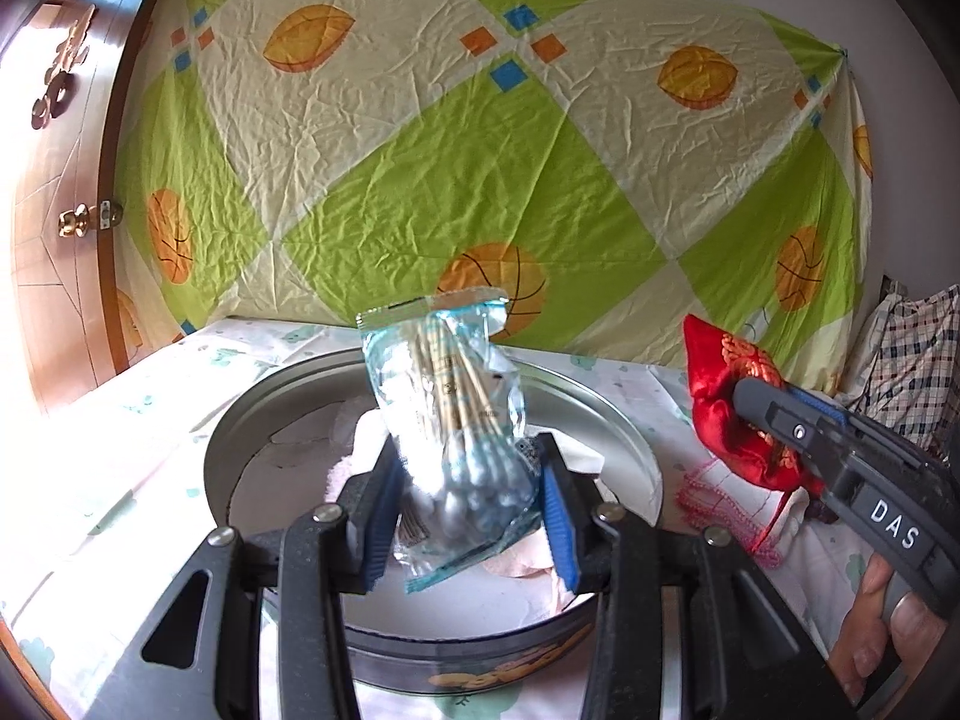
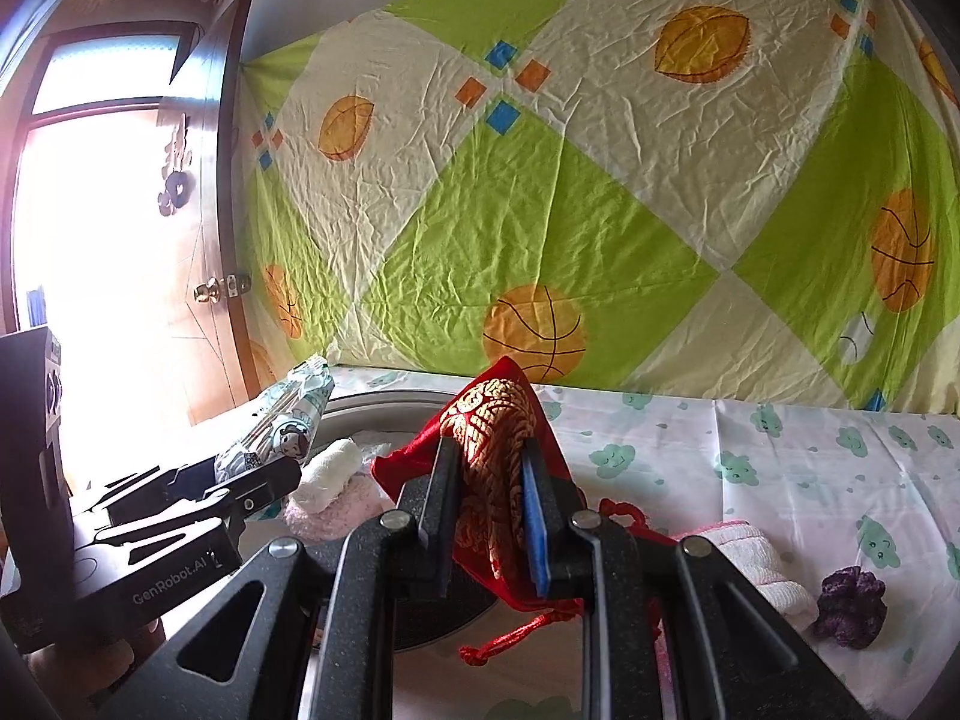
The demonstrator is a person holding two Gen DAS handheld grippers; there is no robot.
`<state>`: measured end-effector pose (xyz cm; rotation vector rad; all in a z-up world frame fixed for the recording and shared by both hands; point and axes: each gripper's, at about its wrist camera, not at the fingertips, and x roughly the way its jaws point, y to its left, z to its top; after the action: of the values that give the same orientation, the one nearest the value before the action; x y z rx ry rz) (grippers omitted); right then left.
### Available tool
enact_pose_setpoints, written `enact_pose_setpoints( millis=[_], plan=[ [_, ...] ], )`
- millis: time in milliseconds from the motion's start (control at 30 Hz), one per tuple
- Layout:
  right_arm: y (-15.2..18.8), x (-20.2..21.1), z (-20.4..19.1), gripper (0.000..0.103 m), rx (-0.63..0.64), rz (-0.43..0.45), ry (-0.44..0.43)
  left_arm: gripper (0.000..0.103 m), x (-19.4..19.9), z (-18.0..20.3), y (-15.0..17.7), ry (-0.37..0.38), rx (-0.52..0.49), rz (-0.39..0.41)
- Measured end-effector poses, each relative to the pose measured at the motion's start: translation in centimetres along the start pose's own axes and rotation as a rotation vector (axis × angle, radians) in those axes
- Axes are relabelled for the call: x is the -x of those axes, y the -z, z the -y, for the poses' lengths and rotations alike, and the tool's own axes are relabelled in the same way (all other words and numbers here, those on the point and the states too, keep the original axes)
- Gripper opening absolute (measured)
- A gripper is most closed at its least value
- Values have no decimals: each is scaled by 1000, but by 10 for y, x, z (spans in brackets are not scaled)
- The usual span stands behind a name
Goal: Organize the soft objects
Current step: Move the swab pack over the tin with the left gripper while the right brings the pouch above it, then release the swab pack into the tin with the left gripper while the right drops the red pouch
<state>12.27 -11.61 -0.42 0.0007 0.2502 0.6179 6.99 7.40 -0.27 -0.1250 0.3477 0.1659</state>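
Hanging across the whole back of the scene, a creased sheet (image 1: 456, 180) printed with green and cream diamonds and orange balls covers the wall, with a wooden door (image 1: 66, 198) and its brass knob at the left edge. Below it a table under a pale cloth with small green cloud faces (image 2: 780, 468) runs across both views. On that cloth sits a round metal tin (image 1: 624, 438), its rim wide and shallow, with white and pink soft cloths (image 2: 336, 480) lying inside it. To the right of the tin a folded pink-edged towel (image 2: 756, 558) lies on the cloth, and just beyond it a small purple knobbly thing (image 2: 852, 606). A checked fabric (image 1: 912, 366) bunches at the far right.

The left gripper (image 1: 474, 504) stands over the tin, its blue-padded jaws partly closed and pressing both sides of a clear bag of cotton swabs (image 1: 450, 408), which stands tilted above the cloths. The right gripper (image 2: 492, 504) has its jaws narrow, clamped on a red embroidered pouch (image 2: 492, 438) held at the tin's right rim, its red cord dangling below. A person's fingers (image 1: 882, 630) wrap the right handle.
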Motion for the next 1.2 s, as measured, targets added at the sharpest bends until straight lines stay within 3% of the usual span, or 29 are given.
enact_pose_setpoints(
  millis=[233,500,833,967,1033,1100,1200],
  plan=[
    [-13,-21,-9,22,23,-38,-25,41,-9,-18,-17,-10,-21,-33],
    [-35,-64,-22,22,16,-105,-76,41,-41,-43,-42,-46,-51,-138],
    [-31,-118,-37,22,42,-217,-78,41,-69,-59,-39,-74,-55,-239],
    [-30,-125,-38,36,33,-233,-83,48,-72,-60,-37,-89,-62,-252],
    [-31,-125,-39,57,26,-234,-84,61,-69,-60,-37,-101,-62,-244],
    [-32,-122,-40,69,23,-226,-88,72,-62,-59,-39,-115,-68,-221],
    [-33,-108,-44,71,58,-190,-67,88,-48,-57,-42,-127,-75,-178]
  ],
)
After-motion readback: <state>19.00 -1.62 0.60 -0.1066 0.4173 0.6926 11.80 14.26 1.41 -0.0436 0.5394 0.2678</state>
